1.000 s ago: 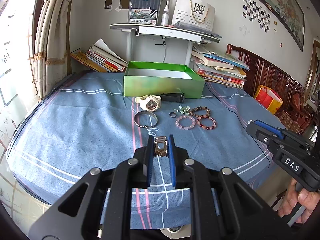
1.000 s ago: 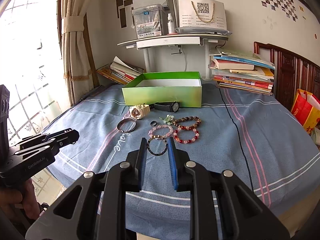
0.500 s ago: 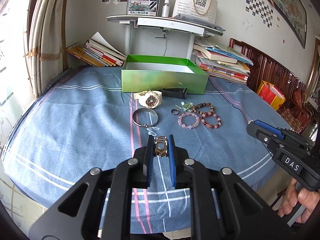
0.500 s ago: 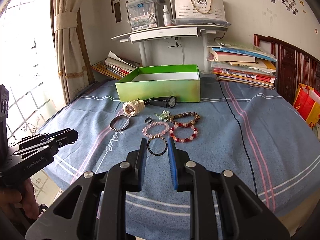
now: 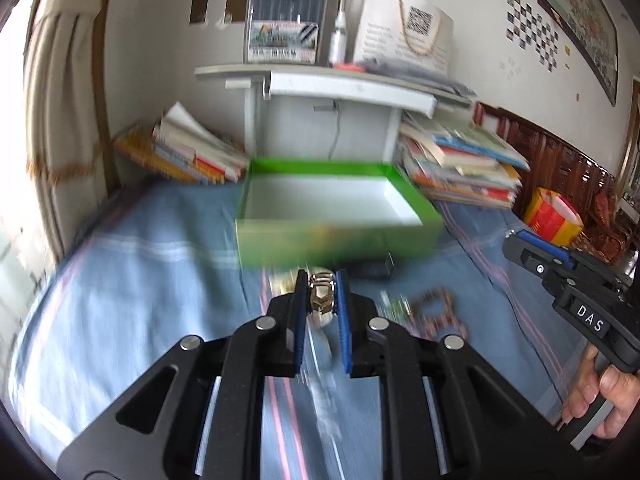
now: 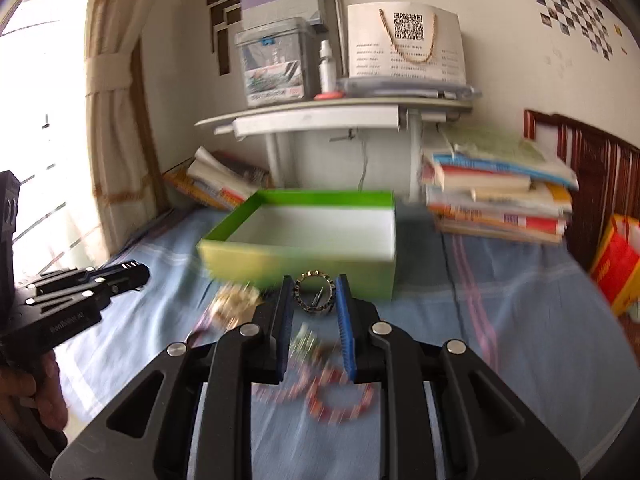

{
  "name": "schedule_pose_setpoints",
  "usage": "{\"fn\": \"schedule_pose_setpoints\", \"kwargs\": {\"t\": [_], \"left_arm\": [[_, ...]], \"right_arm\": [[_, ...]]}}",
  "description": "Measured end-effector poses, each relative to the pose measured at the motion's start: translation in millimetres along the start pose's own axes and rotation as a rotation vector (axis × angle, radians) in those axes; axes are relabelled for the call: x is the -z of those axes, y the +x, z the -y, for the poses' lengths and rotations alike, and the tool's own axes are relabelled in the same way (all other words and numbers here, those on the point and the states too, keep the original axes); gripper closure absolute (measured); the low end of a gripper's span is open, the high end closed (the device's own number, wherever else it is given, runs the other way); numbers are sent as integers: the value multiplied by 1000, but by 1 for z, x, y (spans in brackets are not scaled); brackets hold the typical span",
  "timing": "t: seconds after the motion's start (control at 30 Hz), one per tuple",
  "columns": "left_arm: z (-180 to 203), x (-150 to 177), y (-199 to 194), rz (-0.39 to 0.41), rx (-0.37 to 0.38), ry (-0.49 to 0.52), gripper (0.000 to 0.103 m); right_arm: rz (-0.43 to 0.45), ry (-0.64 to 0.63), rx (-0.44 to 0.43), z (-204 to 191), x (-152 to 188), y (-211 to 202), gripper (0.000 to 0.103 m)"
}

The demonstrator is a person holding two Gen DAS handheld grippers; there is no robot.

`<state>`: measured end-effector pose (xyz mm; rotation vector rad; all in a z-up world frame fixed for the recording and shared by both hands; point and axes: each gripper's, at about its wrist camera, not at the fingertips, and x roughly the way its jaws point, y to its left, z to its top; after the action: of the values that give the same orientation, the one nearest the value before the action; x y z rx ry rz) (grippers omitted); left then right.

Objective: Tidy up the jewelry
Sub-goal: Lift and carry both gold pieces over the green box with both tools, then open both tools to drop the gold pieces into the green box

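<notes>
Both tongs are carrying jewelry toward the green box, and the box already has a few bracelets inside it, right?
Not quite. Both tongs, left and right, do carry jewelry toward the green box, but the box looks empty: the right wrist view shows only its bare white interior.

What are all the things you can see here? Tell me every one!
green box: one, green outside, white inside, open, back of the blue cloth
blue cloth: one, striped, covering the table
gold bracelet: one, gold metal, in left jaws
dark ring bracelet: one, dark, in right jaws
bead bracelets: blurred, red and pink, on cloth
book piles: two, beside the box
shelf: one, grey, behind box
left gripper: black, shut
right gripper: black, shut
</notes>
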<state>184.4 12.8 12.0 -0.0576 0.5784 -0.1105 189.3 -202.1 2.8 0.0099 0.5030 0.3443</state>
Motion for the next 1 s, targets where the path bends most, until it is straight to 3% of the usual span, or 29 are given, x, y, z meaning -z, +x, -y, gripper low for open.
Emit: {"fn": "schedule_pose_setpoints", "kwargs": {"t": [0.2,0.37,0.73,0.77,0.87,0.93,1.0], "left_arm": [[-17,-56,75,-27,-51,14,89],[-34,-60,140,-113,-90,0,89],[-46,-47,170,-161,-105,-23,89],[-47,-47,170,-161,-111,-24,87],[-46,-48,163,-133,-122,-20,65],[-47,-50,151,-107,-126,-24,63],[-48,-54,135,-75,-131,-26,50]], "right_arm": [[-43,18,11,33,-36,73,82],[-87,39,18,46,-28,116,82],[-139,38,46,51,-15,146,82],[-140,38,48,52,-15,147,82],[-130,38,66,53,-16,146,72],[-112,47,66,52,-18,140,71],[-98,49,69,51,-22,130,66]]}}
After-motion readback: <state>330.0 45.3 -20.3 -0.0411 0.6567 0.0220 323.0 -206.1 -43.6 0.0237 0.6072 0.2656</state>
